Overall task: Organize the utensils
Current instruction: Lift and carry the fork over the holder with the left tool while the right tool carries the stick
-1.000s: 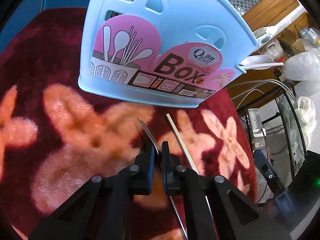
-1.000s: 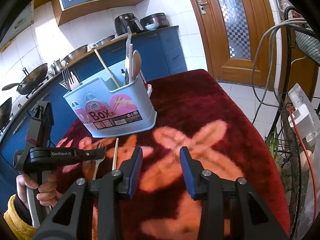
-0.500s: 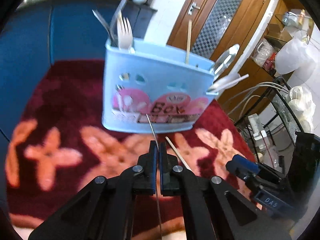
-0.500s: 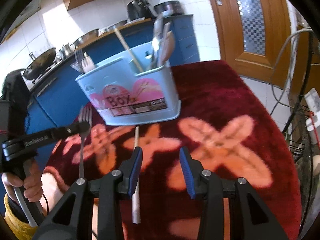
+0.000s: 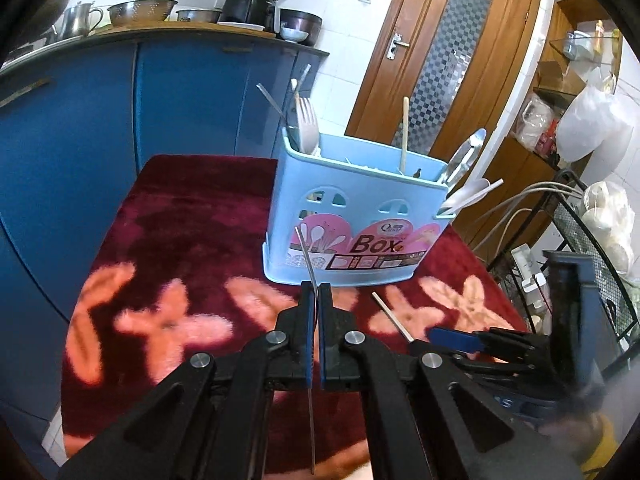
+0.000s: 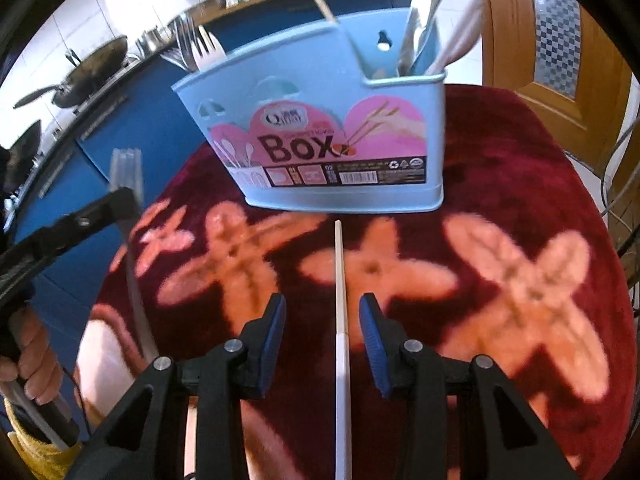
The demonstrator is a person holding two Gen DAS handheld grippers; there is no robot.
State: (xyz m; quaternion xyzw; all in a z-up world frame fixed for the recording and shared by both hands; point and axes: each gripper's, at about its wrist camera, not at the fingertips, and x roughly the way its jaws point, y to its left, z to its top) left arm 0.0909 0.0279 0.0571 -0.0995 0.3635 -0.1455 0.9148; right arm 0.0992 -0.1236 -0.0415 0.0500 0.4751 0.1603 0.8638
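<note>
A light blue utensil box (image 5: 356,232) stands on the red flowered cloth (image 5: 176,240), with forks, a chopstick and spoons upright in it; it also shows in the right wrist view (image 6: 320,132). My left gripper (image 5: 315,304) is shut on a metal fork (image 5: 306,256) seen edge-on, held above the cloth in front of the box; the fork (image 6: 128,176) shows blurred at the left of the right wrist view. A pale chopstick (image 6: 341,300) lies on the cloth, and my open right gripper (image 6: 322,316) straddles it.
Blue kitchen cabinets (image 5: 80,120) with pots and bowls on the counter stand behind the table. A wooden door (image 5: 448,52) is at the back right. A wire rack with cables (image 5: 580,248) stands off the table's right edge.
My left gripper has lifted the fork off the cloth and pulled back from the box. My right gripper has moved forward and down over the chopstick.
</note>
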